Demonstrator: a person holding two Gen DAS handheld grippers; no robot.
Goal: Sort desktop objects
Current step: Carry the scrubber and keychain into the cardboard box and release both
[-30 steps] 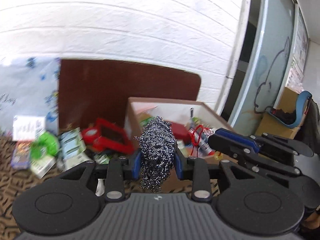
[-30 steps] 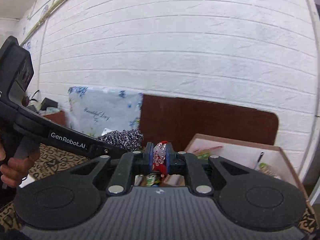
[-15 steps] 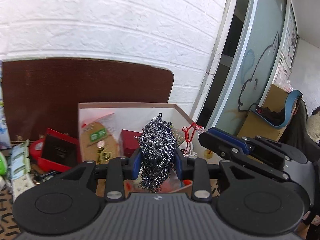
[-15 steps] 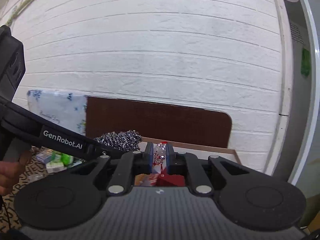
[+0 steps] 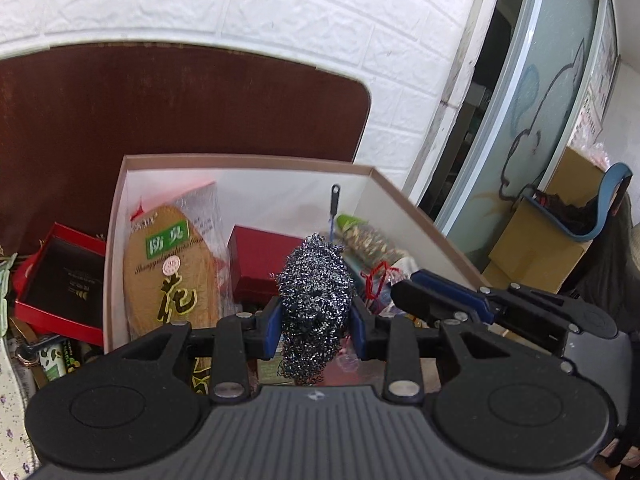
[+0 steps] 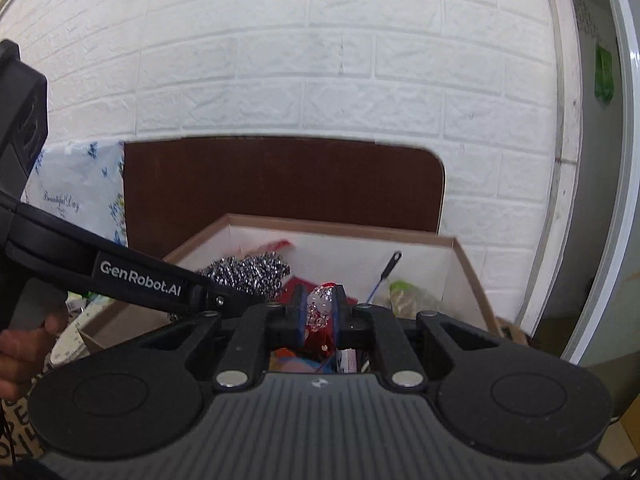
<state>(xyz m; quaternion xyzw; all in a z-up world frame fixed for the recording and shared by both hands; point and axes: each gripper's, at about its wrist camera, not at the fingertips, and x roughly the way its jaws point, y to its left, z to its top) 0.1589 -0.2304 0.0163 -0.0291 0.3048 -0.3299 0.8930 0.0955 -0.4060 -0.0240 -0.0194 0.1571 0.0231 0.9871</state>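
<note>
My left gripper is shut on a steel wool scourer and holds it over the near edge of the open cardboard box. The scourer also shows in the right wrist view. My right gripper is shut on a small crystal charm with a red cord, held above the same box. In the left wrist view the right gripper reaches in from the right with the red cord hanging from it. The box holds a packaged insole, a dark red case and a thin brush.
An open red box lies left of the cardboard box, with small packets around it. A brown board leans on the white brick wall behind. A floral cloth hangs at the left. A doorway and cardboard cartons are at the right.
Both grippers have moved right and forward, from beside the clutter to over the cardboard box. Each keeps its hold; the box now fills the middle of both views.
</note>
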